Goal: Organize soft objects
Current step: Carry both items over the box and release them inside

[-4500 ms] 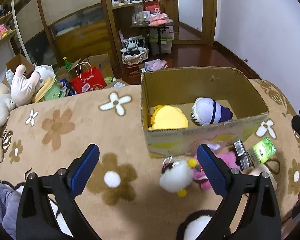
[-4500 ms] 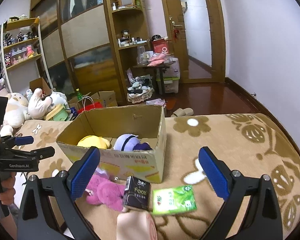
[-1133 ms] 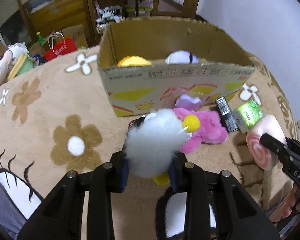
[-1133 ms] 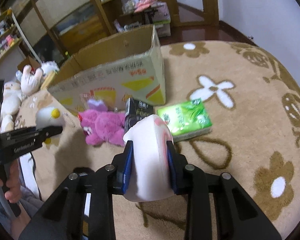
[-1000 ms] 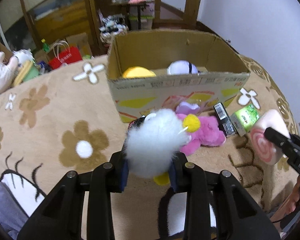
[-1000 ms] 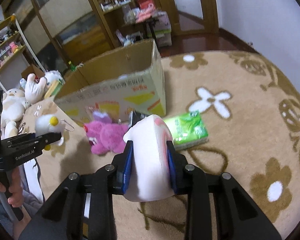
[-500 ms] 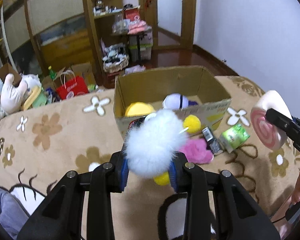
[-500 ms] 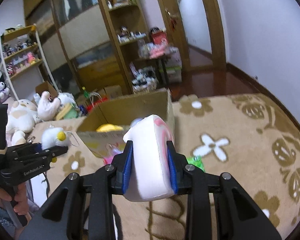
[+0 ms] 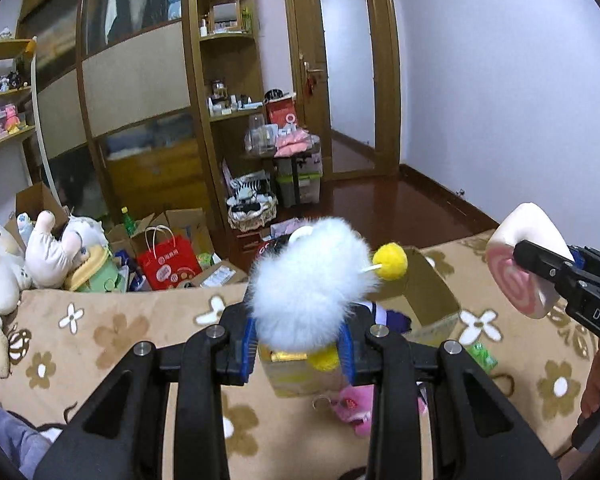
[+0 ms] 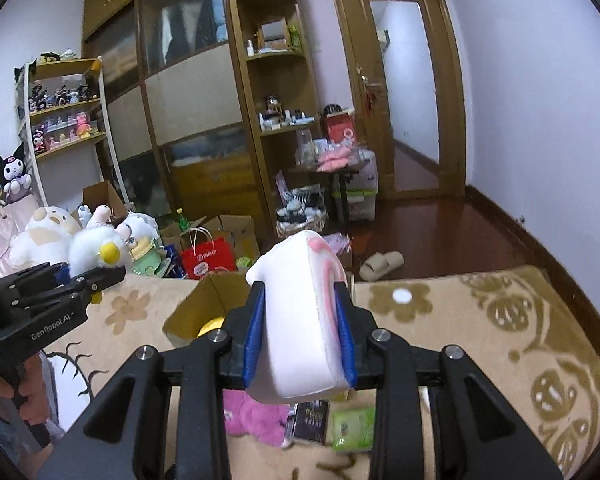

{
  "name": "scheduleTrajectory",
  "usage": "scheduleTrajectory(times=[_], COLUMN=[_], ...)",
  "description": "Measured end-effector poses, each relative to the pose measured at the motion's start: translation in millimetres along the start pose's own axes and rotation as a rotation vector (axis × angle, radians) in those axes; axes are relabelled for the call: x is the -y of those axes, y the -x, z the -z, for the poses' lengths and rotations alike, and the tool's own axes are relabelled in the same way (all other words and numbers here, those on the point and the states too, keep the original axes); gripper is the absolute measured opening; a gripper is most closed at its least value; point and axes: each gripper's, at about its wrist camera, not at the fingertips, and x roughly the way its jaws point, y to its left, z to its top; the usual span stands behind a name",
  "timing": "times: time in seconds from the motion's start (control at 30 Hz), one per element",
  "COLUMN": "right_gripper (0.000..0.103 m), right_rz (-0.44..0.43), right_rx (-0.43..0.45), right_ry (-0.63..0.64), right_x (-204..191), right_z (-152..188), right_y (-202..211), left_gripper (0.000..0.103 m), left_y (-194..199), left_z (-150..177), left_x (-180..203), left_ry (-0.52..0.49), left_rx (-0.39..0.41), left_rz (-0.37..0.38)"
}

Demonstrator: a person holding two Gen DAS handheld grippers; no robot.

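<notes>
My left gripper (image 9: pixel 300 344) is shut on a fluffy white plush (image 9: pixel 312 280) with yellow pompoms, held high above the bed. It also shows in the right wrist view (image 10: pixel 94 254). My right gripper (image 10: pixel 300 344) is shut on a pink-and-white swirl plush roll (image 10: pixel 300 320), also raised; the roll shows in the left wrist view (image 9: pixel 520 272). The open cardboard box (image 9: pixel 432 284) lies below both grippers, mostly hidden behind them. It holds a yellow plush (image 10: pixel 210 324) and a purple-and-white plush (image 9: pixel 392 318). A pink plush (image 10: pixel 252 416) lies on the bed in front of the box.
A black packet (image 10: pixel 310 420) and a green tissue pack (image 10: pixel 354 428) lie beside the pink plush on the flower-pattern blanket (image 10: pixel 480 340). Large stuffed toys (image 9: pixel 4 264) sit at the bed's left edge. A red bag (image 9: pixel 168 264), boxes and shelves stand beyond the bed.
Both grippers closed on their plushes and lifted them from the blanket. In the last half second both rose higher, so the box sits lower in view, behind the held plushes.
</notes>
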Motion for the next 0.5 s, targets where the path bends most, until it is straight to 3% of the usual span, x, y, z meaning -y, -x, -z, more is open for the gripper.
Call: scheduleTrajectory(times=[0.23, 0.5], right_gripper=[0.035, 0.037], right_rz=[-0.016, -0.034], right_rx=[0.035, 0.042], right_ry=[0.05, 0.039], right_x=[-6.8, -7.4], right_z=[-20.7, -19.0], right_y=[-16.8, -41.9], left_gripper=[0.031, 0.032], left_y=[-18.0, -45.4], left_z=[-24.2, -17.9], left_x=[1.0, 0.3], left_ry=[-0.017, -0.002], left_rx=[0.024, 0.019], left_rz=[-0.009, 0.003])
